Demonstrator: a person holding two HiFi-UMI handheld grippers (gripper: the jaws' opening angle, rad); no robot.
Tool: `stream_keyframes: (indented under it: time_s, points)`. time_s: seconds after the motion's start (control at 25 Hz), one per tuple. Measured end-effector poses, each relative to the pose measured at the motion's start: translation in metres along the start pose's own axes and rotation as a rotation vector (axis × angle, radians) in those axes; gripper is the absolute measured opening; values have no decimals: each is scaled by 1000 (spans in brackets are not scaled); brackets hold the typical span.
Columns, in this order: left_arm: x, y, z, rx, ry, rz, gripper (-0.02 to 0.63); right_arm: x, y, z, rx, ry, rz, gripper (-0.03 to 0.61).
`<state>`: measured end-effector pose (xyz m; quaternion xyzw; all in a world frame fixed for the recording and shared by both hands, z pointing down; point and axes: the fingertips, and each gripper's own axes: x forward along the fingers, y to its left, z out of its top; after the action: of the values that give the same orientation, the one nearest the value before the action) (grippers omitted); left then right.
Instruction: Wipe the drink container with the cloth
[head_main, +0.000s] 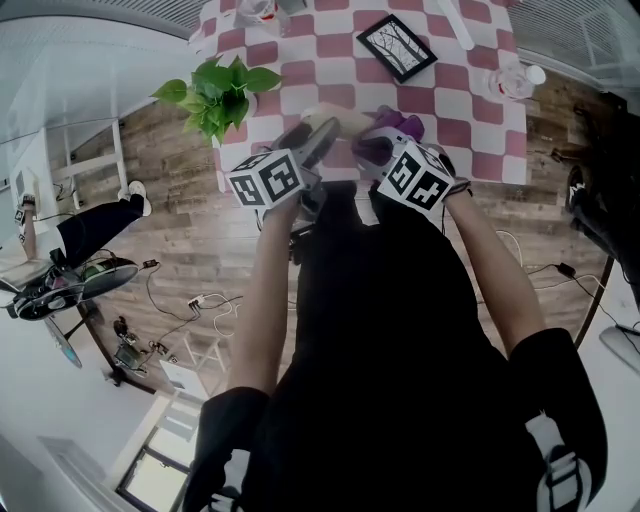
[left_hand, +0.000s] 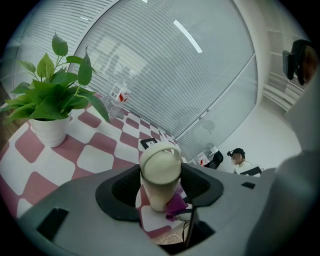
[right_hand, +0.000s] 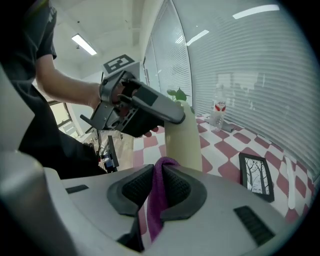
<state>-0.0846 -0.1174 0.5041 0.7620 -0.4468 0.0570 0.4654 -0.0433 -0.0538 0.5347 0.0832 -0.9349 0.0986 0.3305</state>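
A cream drink container (left_hand: 160, 172) with a looped lid handle stands above the checked table, and my left gripper (left_hand: 160, 189) is shut on its body. In the right gripper view the same container (right_hand: 183, 140) rises just beyond my right gripper (right_hand: 158, 189), which is shut on a purple cloth (right_hand: 158, 200) hanging down between its pads. The cloth's top edge lies close against the container's lower side. From the head view both grippers meet at the table's near edge, left gripper (head_main: 318, 135) and right gripper (head_main: 376, 146), with the cloth (head_main: 400, 127) bunched by the right one.
A potted green plant (head_main: 220, 92) stands at the table's left edge. A black picture frame (head_main: 397, 46) lies further back, and a clear water bottle (head_main: 514, 80) at the far right. A second bottle (left_hand: 119, 98) sits near the blinds. A person sits in the distance (left_hand: 239, 159).
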Motion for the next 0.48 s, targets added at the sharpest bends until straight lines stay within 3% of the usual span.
stream_keyframes:
  time_s: [0.32,0.48]
  points:
    - [-1,-1,-2,8,1,9,267,10,10,-37,25,71,38,61]
    - [2,-1,1,14,-7,6,267,4,2,-31,50,41,21,61]
